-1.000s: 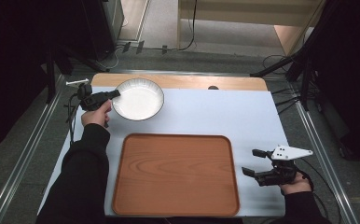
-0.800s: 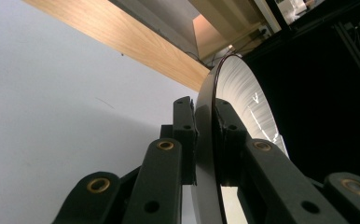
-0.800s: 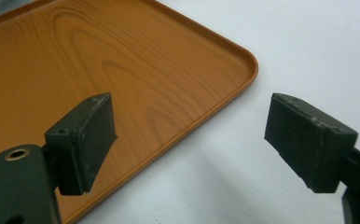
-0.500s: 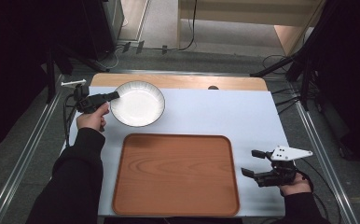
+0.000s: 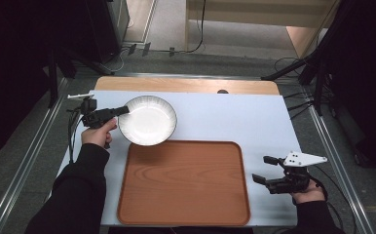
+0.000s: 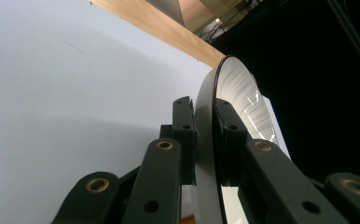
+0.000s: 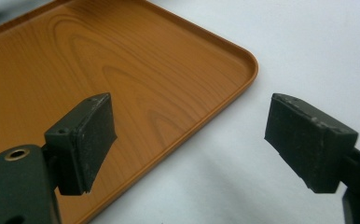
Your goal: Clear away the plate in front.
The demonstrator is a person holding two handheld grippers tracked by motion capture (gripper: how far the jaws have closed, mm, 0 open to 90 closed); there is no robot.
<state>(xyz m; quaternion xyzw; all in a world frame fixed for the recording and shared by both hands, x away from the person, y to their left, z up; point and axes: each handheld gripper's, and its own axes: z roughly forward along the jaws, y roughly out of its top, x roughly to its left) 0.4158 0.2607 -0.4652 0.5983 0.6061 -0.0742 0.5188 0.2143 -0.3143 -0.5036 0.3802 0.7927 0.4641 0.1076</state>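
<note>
Two tongs, one plate: left tongs carry the load, right tongs wait; the work in hand, as I judge it, is bringing the plate over to the tray.

High view, plate: white plate [image 5: 147, 120] sits just ahead of the left tongs [image 5: 123, 110], pinched at its near-left rim; its lower edge reaches the far-left corner of the wooden tray [image 5: 183, 183], which lies off to the right of and nearer the person than those tongs.

High view, right tongs: right tongs [image 5: 265, 169] rest low over the pale tabletop [image 5: 235, 117], just beside the tray's right edge, well apart from the plate; spread, touching nothing.

Left gripper view, grip: left tongs [image 6: 205, 135] pressed together on the plate [image 6: 236, 93]; one pad on the underside, one on the ribbed inner face; the bite is only at the rim; the plate stands edge-on ahead of them.

Right gripper view, gap: right tongs [image 7: 187, 140] wide open; the tray [image 7: 99, 70] corner lies under and beyond the left pad, bare tabletop [image 7: 308, 46] under the other.

Doing it well: keep the pinch firm, since a rim hold on a smooth plate may slip or swing; carry it level and low; clear the tray's raised lip before lowering; set it flat, then release.
</note>
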